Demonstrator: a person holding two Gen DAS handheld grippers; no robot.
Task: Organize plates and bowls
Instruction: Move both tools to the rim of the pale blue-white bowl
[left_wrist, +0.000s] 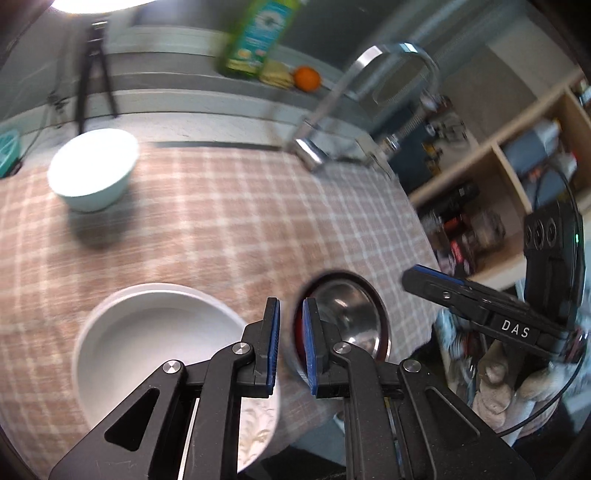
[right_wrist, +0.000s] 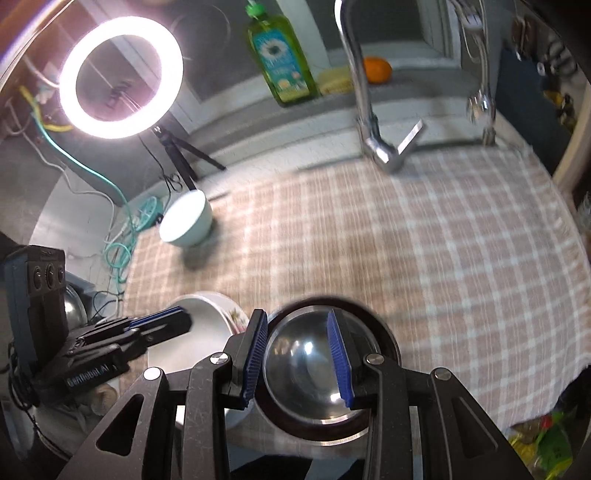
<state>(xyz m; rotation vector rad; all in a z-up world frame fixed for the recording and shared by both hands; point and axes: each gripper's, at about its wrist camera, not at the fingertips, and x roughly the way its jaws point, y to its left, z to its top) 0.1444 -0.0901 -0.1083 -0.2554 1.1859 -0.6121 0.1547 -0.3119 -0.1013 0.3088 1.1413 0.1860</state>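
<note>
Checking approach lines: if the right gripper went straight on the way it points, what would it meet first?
Most likely the steel bowl with the dark rim, framed between the right gripper fingers; the jaws look empty, though depth is unclear.

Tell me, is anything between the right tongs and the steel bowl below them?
Nothing visible. The right tongs hang over the steel bowl, holding nothing. The white bowl sits beside it on the left, under the left tongs, not in the path.

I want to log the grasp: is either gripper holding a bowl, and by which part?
Nothing is held. The left gripper is closed on air near the white bowl; the right gripper hangs open above the steel bowl.
</note>
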